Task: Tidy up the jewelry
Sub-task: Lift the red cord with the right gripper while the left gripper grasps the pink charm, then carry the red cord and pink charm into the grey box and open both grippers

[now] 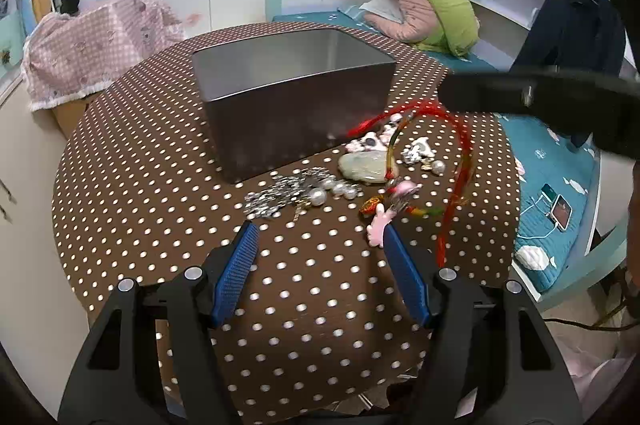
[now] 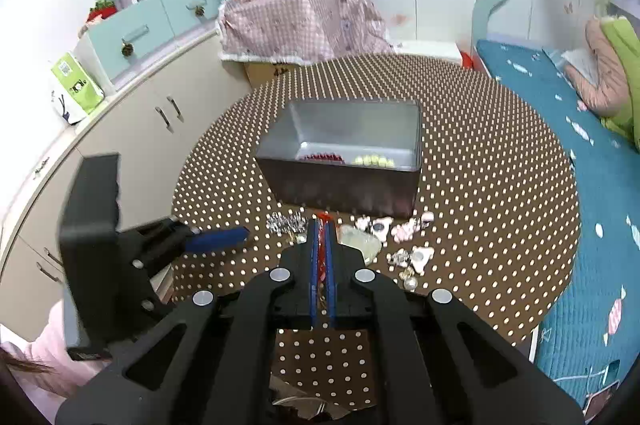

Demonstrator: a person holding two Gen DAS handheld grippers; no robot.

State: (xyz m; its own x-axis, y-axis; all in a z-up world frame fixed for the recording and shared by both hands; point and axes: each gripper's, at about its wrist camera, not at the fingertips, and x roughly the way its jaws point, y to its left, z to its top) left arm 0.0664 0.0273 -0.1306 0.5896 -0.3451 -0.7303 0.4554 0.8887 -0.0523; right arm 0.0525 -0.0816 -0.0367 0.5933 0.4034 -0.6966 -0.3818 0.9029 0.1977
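Observation:
A grey metal box [image 1: 296, 113] stands mid-table; in the right wrist view the box [image 2: 344, 185] holds a red bead string [image 2: 322, 157] and pale green beads [image 2: 374, 160]. Loose jewelry lies in front of it: pearls [image 1: 320, 195], a rhinestone piece [image 1: 272, 199], a jade pendant [image 1: 362, 165], pink charms [image 1: 378, 229]. My right gripper [image 2: 321, 221] is shut on a red cord [image 2: 320, 257]. From the left wrist, the right gripper [image 1: 444, 91] is lifted above the pile and the cord [image 1: 464, 145] hangs from it. My left gripper [image 1: 320, 229] is open over bare cloth, holding nothing.
The round table has a brown dotted cloth [image 1: 160, 185]. A bed with a teal cover [image 2: 560, 129] runs along the right, with a phone [image 1: 560, 211] lying on it. A pink checked cloth [image 2: 304, 21] covers a box behind the table. Cabinets [image 2: 160, 129] stand on the left.

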